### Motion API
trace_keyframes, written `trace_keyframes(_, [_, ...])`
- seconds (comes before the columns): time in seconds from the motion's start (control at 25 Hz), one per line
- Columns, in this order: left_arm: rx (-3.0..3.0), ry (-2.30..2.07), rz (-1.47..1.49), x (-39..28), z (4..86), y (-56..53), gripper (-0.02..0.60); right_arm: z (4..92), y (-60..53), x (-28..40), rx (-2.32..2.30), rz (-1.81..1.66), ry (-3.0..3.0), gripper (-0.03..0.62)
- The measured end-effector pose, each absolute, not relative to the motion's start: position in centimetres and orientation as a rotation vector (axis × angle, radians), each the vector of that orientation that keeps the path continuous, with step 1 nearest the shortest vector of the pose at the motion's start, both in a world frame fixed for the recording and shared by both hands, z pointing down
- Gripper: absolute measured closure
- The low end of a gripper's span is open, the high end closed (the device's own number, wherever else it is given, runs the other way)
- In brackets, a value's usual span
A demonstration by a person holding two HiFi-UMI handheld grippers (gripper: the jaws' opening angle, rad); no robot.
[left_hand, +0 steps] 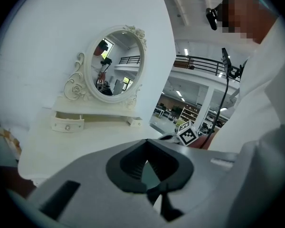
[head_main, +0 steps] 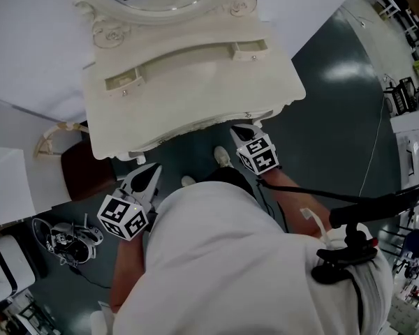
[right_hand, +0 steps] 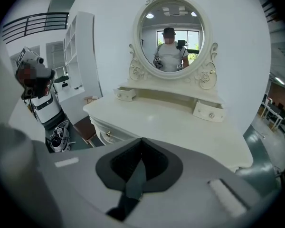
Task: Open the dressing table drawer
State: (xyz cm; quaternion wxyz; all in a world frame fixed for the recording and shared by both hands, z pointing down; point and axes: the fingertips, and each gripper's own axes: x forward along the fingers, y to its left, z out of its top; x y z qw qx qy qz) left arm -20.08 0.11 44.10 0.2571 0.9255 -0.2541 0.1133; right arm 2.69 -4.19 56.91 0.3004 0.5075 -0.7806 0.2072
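Standing before the dressing table (head_main: 195, 96), we hold both grippers low in front of its cream counter (right_hand: 171, 122), and neither touches anything we can see. The left gripper (head_main: 153, 169) points toward the counter's front edge near its left end. In the left gripper view its jaws are drawn together, with only a thin pale sliver between the dark pads and nothing between them. The right gripper (head_main: 239, 130) has its tip just beside the front edge, toward the right corner. Its jaws are pressed fully together and hold nothing.

The drawer (right_hand: 115, 135) sits in the front apron below the counter, at the left of the right gripper view, marked by a small gold knob (right_hand: 108, 134). Its front looks flush with the apron, so it is not pulled out. Both pairs of jaws are apart from that knob.

At the back of the counter an oval mirror (right_hand: 171, 34) stands upright, with small drawers (right_hand: 209, 111) on the low shelf at either side of it. A stool (head_main: 84, 169) with a dark red seat stands just beside the table's left end, and sneakers (head_main: 68, 239) lie on the dark floor (head_main: 335, 110) near it.
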Motion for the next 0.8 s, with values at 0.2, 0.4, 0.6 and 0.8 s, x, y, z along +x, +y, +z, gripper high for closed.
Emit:
trace_keyframes(0.2, [2.495,-0.699,0.299,-21.1,44.9,0.6,0.584,56.3,-3.7,1.2,1.319,0.522,-2.09,0.594])
trace_keyframes(0.4, [2.484,-0.714,0.297,-22.0,45.4,0.5,0.584,55.9,-4.2,-0.5,1.284,0.485,-2.11,0.594])
trace_keyframes(0.6, [2.477,-0.719,0.309,-22.6,45.7,0.2,0.584,55.9,-4.6,-1.6,1.262,0.48,-2.133,0.594])
trace_keyframes(0.8, [2.476,-0.708,0.318,-22.5,45.9,-0.5,0.584,56.0,-5.2,-2.0,1.265,0.487,-2.141,0.594])
